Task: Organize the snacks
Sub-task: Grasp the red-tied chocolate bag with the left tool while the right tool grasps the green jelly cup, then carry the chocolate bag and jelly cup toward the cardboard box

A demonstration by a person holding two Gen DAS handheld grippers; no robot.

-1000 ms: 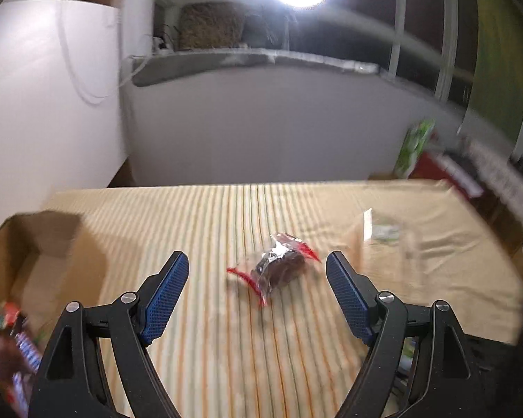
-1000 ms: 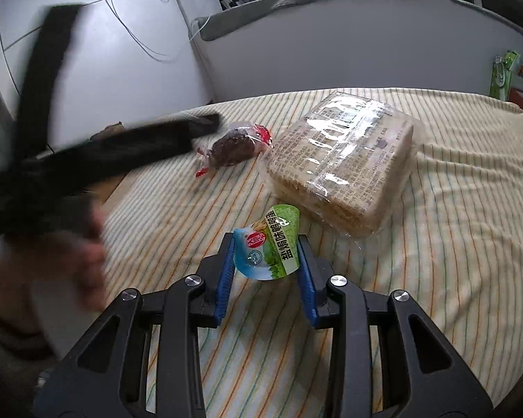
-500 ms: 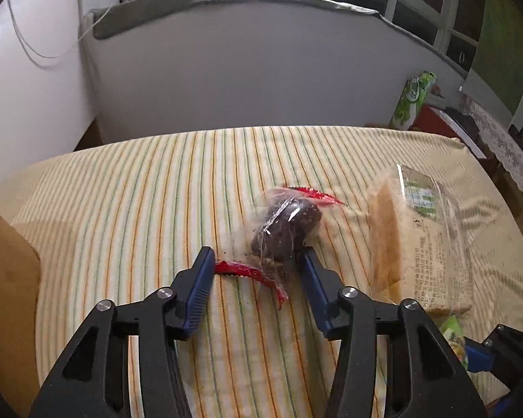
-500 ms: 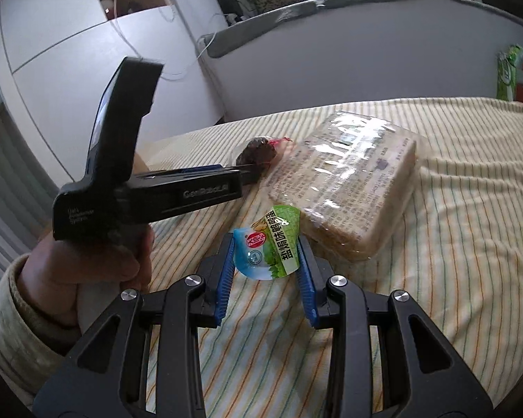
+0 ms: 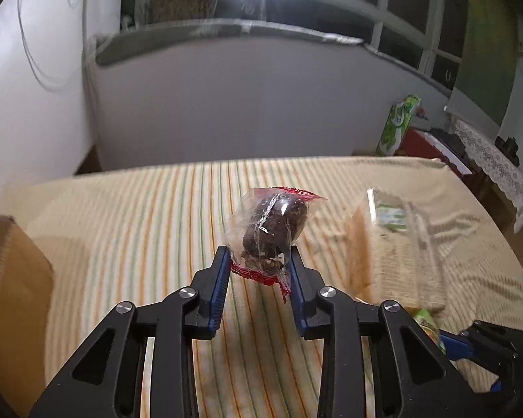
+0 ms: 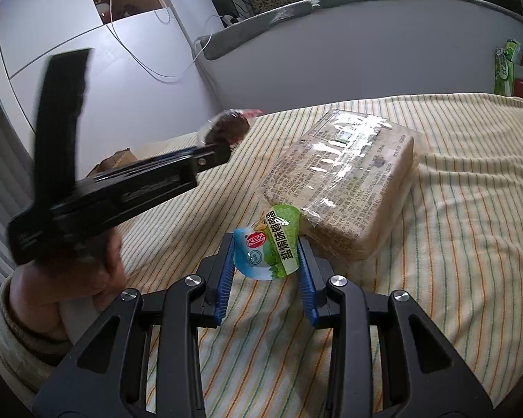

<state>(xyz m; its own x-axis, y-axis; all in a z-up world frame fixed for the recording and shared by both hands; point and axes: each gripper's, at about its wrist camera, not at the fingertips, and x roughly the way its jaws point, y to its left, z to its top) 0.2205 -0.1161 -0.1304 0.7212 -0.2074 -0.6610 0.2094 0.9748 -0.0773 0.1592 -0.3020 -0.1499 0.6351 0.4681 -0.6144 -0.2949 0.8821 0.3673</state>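
Note:
My left gripper (image 5: 259, 261) is shut on a dark chocolate cake in a clear wrapper with red ends (image 5: 272, 226) and holds it above the striped cloth. That cake (image 6: 228, 127) and the left gripper (image 6: 219, 151) also show in the right wrist view, raised at the left. My right gripper (image 6: 266, 254) is shut on a small green and blue snack packet (image 6: 270, 249), just above the cloth. A large clear-wrapped pack of crackers (image 6: 341, 181) lies right behind it; it also shows in the left wrist view (image 5: 397, 250).
A striped cloth (image 5: 139, 216) covers the table. An open cardboard box (image 5: 14, 278) sits at the table's left edge. A white wall and a grey ledge stand behind the table. A green carton (image 5: 397, 122) stands beyond the far right corner.
My left gripper has closed on the chocolate cake and lifted it off the cloth. My right gripper has kept still with the green packet in it.

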